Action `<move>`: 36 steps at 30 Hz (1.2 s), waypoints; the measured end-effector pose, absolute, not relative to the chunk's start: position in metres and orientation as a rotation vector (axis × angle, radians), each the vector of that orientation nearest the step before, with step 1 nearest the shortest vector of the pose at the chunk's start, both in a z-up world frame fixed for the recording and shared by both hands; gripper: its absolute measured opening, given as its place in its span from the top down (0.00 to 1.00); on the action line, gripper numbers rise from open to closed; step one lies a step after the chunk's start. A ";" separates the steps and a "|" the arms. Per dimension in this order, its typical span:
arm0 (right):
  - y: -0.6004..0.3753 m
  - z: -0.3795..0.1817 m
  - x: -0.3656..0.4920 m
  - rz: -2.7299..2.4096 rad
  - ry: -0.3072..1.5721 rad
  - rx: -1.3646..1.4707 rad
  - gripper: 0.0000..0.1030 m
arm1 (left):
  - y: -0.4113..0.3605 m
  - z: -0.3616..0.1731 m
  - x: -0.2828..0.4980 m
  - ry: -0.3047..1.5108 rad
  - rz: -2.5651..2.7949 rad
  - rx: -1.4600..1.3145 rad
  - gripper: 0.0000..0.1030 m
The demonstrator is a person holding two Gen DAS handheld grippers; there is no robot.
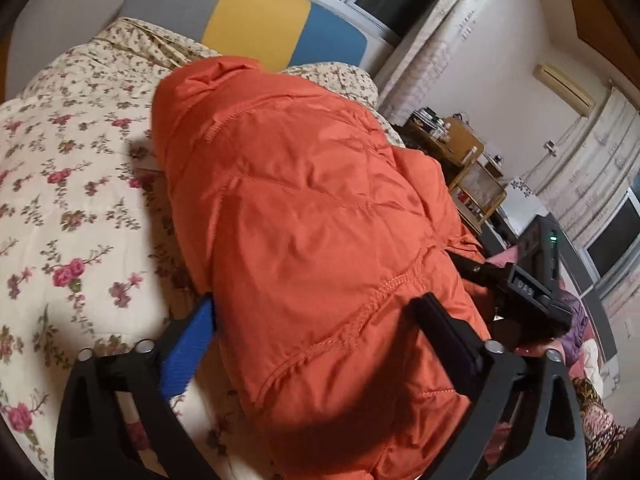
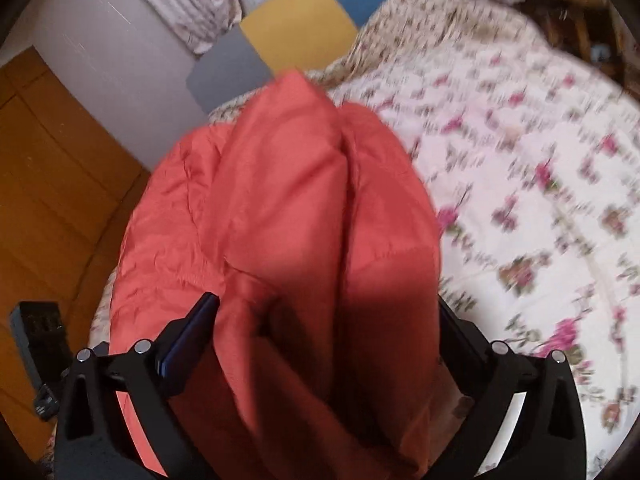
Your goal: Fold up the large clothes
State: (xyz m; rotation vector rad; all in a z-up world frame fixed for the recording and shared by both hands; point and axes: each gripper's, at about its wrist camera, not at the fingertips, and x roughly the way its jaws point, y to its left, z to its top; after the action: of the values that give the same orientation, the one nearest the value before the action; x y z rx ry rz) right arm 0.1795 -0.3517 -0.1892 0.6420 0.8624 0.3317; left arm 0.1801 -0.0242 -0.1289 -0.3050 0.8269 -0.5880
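Note:
A puffy orange quilted jacket point(image 1: 300, 200) lies bundled lengthwise on a floral quilt point(image 1: 72, 208) on a bed. My left gripper point(image 1: 316, 308) straddles its near end. The blue pad point(image 1: 188, 352) sits beside the jacket's left edge and the black finger point(image 1: 444, 336) rests against its right side, with the jaws spread wide and not pinching. In the right wrist view the same jacket point(image 2: 288, 184) shows folded ridges. My right gripper point(image 2: 326, 302) is wide open too, with the cloth bulging between its fingers. The right gripper's black housing point(image 1: 532, 284) shows at the jacket's right edge.
A headboard in grey, yellow and blue point(image 1: 256, 20) closes the far end of the bed. A wooden shelf with small items point(image 1: 464, 160) stands to the right. Wooden floor point(image 2: 52, 200) with a black box point(image 2: 38, 332) lies left of the bed. The quilt point(image 2: 520, 180) spreads out to the right.

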 end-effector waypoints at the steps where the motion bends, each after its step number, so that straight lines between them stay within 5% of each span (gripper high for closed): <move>1: -0.354 -0.201 0.189 0.404 0.912 0.726 0.02 | -0.028 -0.131 0.183 0.838 -0.585 -0.298 0.03; 3: -0.354 -0.213 0.204 0.482 0.956 0.813 0.02 | -0.030 -0.136 0.189 0.847 -0.578 -0.313 0.03; 8: -0.338 -0.197 0.213 0.546 0.909 0.752 0.27 | -0.036 -0.132 0.190 0.828 -0.555 -0.248 0.06; 10: -0.332 -0.187 0.210 0.572 0.869 0.722 0.29 | -0.038 -0.122 0.183 0.765 -0.541 -0.187 0.11; 24: -0.215 -0.147 0.221 0.709 0.757 0.589 0.29 | 0.050 -0.080 0.146 0.563 -0.410 -0.190 0.17; 36: -0.053 -0.162 0.244 0.839 0.821 0.424 0.29 | 0.175 -0.092 0.118 0.559 -0.135 -0.272 0.17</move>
State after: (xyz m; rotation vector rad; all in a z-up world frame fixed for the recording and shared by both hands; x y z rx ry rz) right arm 0.2442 -0.0526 -0.1619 0.4243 0.8207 0.8391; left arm 0.1179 0.1750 -0.0924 -0.2721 0.5586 -0.1354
